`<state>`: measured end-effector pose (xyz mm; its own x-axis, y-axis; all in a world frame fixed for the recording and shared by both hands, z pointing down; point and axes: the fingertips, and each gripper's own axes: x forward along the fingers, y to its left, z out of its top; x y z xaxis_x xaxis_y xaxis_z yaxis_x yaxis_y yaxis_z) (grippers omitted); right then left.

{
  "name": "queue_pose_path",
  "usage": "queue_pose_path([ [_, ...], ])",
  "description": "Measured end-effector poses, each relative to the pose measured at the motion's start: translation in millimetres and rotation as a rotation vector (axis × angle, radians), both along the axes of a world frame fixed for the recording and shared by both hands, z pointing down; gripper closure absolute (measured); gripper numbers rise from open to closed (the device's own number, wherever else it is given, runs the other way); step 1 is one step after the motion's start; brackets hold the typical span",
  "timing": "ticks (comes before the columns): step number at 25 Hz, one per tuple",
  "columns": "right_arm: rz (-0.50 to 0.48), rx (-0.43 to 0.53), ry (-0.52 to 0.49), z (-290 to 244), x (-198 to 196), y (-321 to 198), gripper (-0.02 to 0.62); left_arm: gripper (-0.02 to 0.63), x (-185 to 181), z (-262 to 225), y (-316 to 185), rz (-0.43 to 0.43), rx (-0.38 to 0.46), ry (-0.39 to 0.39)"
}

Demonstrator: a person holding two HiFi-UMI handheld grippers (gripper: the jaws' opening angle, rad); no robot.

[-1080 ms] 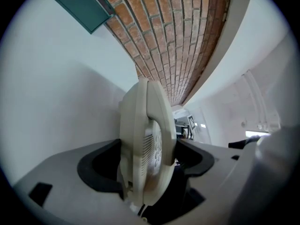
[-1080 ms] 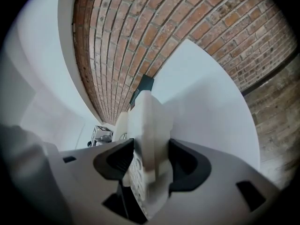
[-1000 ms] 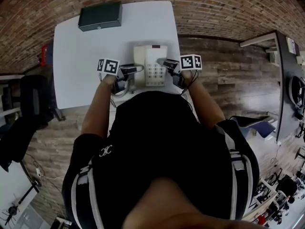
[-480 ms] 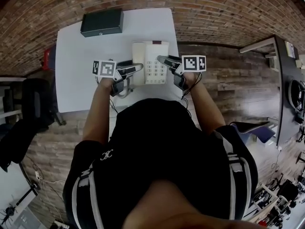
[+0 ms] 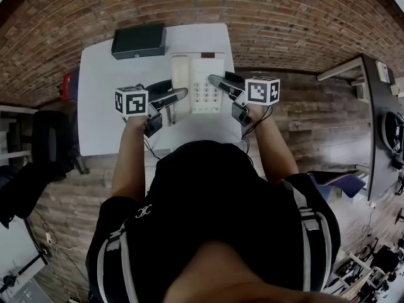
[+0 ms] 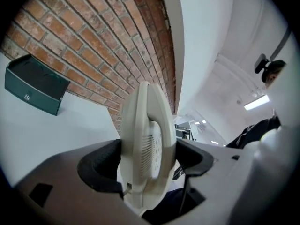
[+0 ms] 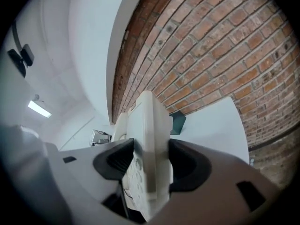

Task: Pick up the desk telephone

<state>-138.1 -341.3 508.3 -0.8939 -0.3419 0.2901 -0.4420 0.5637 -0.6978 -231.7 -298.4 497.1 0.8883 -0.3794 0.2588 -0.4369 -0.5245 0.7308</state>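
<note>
The cream desk telephone point(image 5: 197, 81) with its keypad is held above the white table point(image 5: 107, 106) between both grippers. My left gripper point(image 5: 178, 96) is shut on the phone's left edge, where the handset lies. My right gripper point(image 5: 218, 83) is shut on the phone's right edge. In the left gripper view the telephone point(image 6: 147, 149) stands edge-on between the dark jaws, squeezed on both sides. The right gripper view shows the telephone point(image 7: 147, 158) edge-on too, clamped between the jaws. A dark cord hangs under the phone on the left.
A dark green box point(image 5: 139, 40) lies at the table's far left corner; the same green box point(image 6: 33, 84) shows in the left gripper view. Brick-patterned floor surrounds the table. A black chair point(image 5: 47, 144) stands to the left, another desk point(image 5: 379, 106) to the right.
Both grippers have risen with the telephone clamped between them. The phone has left the table and moved toward the far edge in the head view.
</note>
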Motion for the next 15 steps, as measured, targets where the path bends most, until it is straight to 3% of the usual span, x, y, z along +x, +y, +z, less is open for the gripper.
queue_pose_path([
  [7, -0.011, 0.095, 0.015, -47, -8, 3, 0.367, 0.255, -4, -35, 8, -0.010, 0.039, 0.023],
  [15, -0.043, 0.124, 0.001, -62, -11, 11, 0.367, 0.253, -6, -50, 17, -0.015, 0.075, -0.031],
])
